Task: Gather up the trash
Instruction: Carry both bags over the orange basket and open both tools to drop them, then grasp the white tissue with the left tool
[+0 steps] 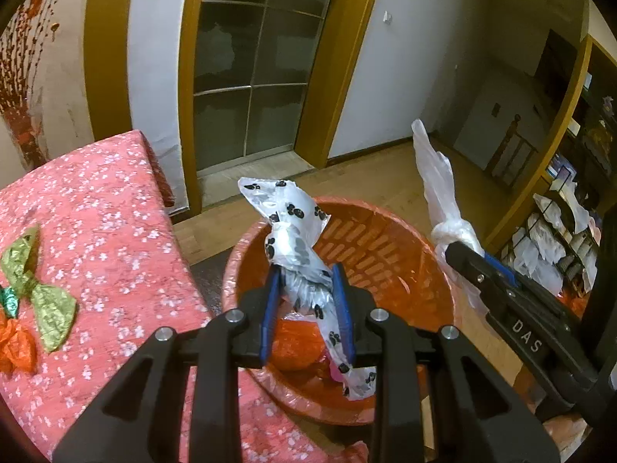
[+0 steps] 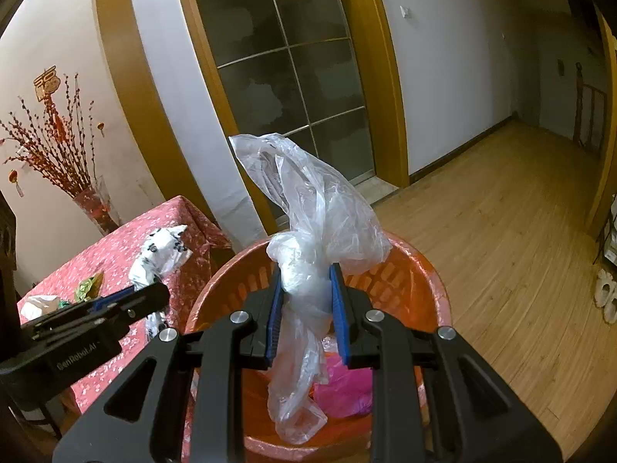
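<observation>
Both loads over the round orange slatted plastic basket [image 2: 405, 281], not yet dropped. Left claw [image 1: 306, 270] narrowly parted, clamped on knotted white plastic bag with black paw prints [image 1: 297, 247], tail dangling below claw into basket. Right claw [image 2: 304, 274] likewise pinching crumpled clear plastic bag [image 2: 308, 200], top flaring above claw. Pink bag [image 2: 343, 386] already inside. Left: green foil wrapper [image 1: 38, 277] and orange scrap [image 1: 15, 347] on pink floral table [image 1: 115, 212], left of left claw.
</observation>
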`<act>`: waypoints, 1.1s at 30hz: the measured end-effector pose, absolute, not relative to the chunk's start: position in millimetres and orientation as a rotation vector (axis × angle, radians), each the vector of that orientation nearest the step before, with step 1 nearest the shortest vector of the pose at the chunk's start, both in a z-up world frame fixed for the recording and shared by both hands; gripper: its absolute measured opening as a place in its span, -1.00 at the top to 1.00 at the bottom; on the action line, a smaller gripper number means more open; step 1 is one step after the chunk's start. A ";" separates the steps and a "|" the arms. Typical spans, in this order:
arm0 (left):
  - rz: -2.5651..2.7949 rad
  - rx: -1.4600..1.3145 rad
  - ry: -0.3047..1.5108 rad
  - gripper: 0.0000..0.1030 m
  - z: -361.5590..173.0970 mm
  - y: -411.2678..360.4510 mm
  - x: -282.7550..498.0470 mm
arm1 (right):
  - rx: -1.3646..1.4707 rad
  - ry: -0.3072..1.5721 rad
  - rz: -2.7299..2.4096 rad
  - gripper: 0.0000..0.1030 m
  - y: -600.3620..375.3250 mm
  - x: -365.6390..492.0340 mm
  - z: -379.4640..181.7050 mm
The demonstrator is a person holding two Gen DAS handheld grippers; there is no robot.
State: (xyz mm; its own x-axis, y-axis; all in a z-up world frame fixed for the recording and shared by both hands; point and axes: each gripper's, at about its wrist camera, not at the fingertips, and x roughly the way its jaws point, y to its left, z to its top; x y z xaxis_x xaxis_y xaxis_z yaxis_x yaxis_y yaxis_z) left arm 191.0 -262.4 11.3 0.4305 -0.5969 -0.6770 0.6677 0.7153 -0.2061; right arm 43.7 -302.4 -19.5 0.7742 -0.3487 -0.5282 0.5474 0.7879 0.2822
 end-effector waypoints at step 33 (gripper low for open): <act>-0.523 0.133 0.785 -0.66 -10.9 -176.5 218.3 | 0.396 0.510 -0.467 -0.55 -280.1 53.5 -29.1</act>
State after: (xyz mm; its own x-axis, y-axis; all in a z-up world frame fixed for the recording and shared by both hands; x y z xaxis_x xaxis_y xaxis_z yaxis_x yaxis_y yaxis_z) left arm 218.3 -176.5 -10.9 0.5877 -0.3988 -0.7040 0.4956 0.8652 -0.0764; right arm 53.5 -280.1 -29.1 0.7733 -0.3228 -0.5457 0.5146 0.8224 0.2428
